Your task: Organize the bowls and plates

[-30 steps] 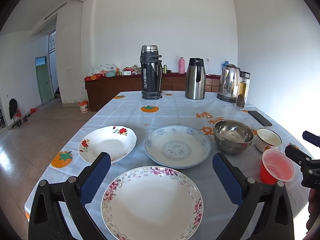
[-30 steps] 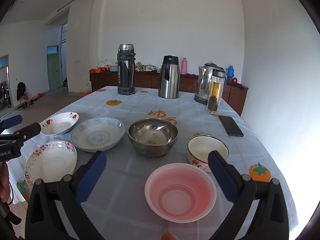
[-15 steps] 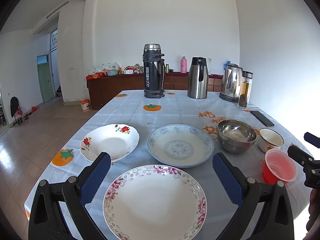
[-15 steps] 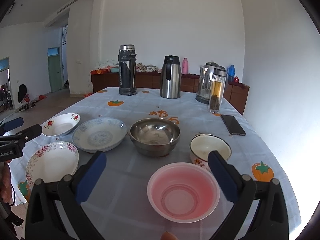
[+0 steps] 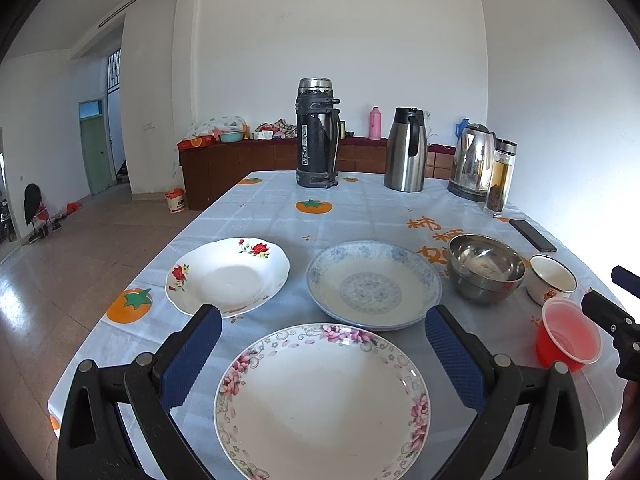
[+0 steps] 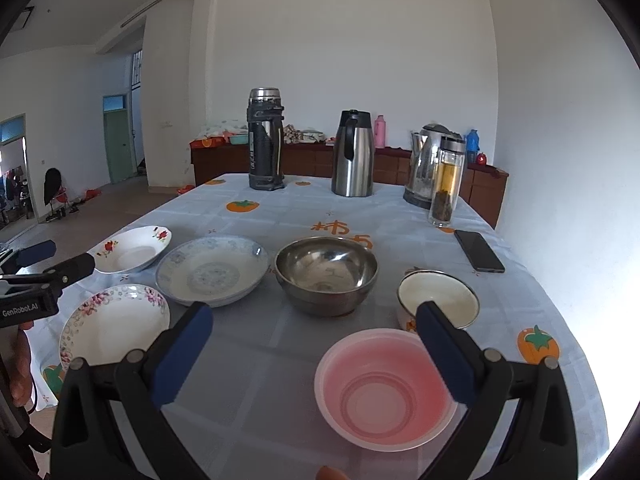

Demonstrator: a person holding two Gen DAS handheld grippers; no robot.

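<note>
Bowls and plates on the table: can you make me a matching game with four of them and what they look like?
Things:
1. steel bowl
2. plastic bowl
3. plate nearest the left gripper
4. plate in the middle

Looks:
A. pink and see-through
B. white with a blue pattern
C. shiny grey metal
D. white with pink flowers round the rim

Pairs: 1-C, 2-A, 3-D, 4-B
</note>
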